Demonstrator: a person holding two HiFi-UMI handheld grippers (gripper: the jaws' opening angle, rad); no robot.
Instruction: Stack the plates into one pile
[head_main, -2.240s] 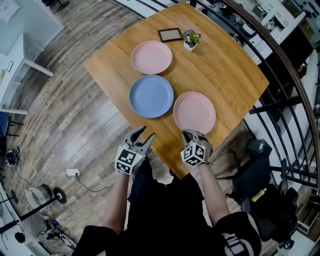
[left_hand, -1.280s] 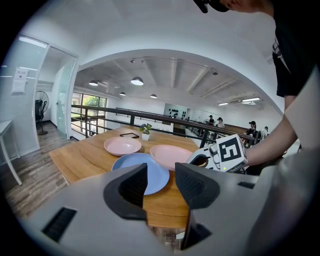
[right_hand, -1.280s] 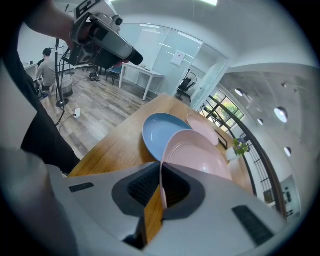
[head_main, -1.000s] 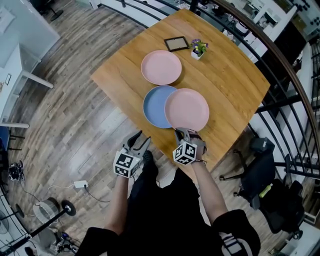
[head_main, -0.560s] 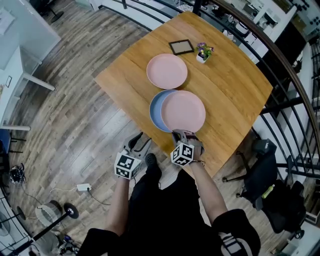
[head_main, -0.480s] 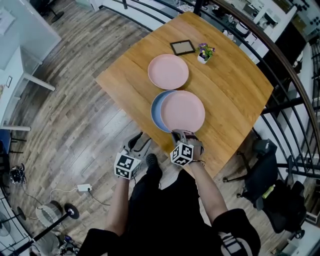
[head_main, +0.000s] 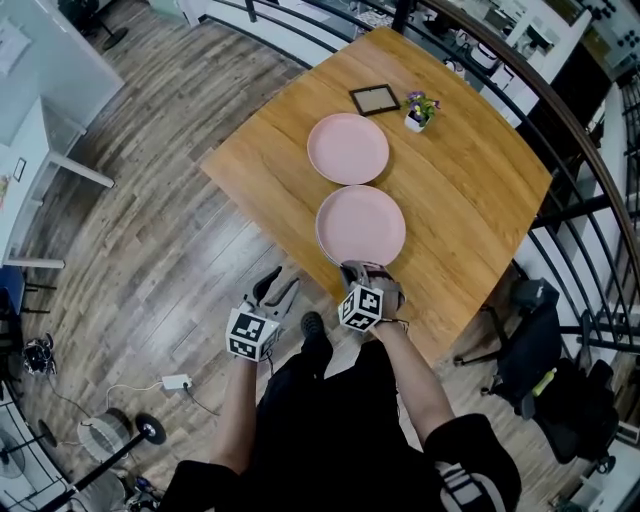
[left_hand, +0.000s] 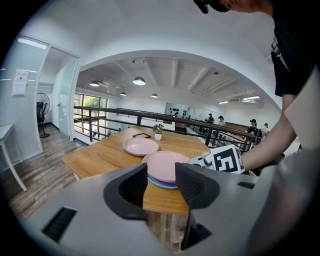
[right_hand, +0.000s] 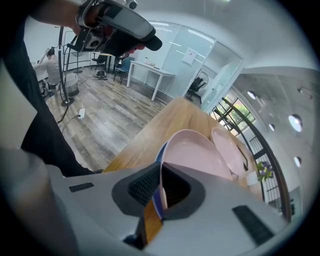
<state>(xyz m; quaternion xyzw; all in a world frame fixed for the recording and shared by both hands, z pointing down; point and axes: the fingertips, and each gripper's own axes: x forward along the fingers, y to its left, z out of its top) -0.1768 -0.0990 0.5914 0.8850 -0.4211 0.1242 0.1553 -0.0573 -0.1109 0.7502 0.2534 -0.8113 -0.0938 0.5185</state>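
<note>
My right gripper (head_main: 365, 268) is shut on the near rim of a pink plate (head_main: 361, 225). That plate lies tilted over the blue plate (left_hand: 159, 183), of which only a thin edge shows. In the right gripper view the jaws pinch the pink plate's (right_hand: 200, 152) rim, with the blue plate's (right_hand: 159, 204) rim just beneath. A second pink plate (head_main: 348, 148) lies flat farther back on the wooden table (head_main: 270, 150). My left gripper (head_main: 282, 282) hangs off the table's near corner, over the floor, open with nothing between its fingers (left_hand: 132, 187).
A small picture frame (head_main: 374, 99) and a potted plant (head_main: 420, 110) sit at the table's far end. A black railing (head_main: 560, 120) curves round the right side. A dark chair (head_main: 530, 330) stands at the right, and a cable with a plug (head_main: 175, 382) lies on the floor.
The right gripper has carried the near pink plate leftward until it covers almost all of the blue plate. The left gripper stays open beside the table.
</note>
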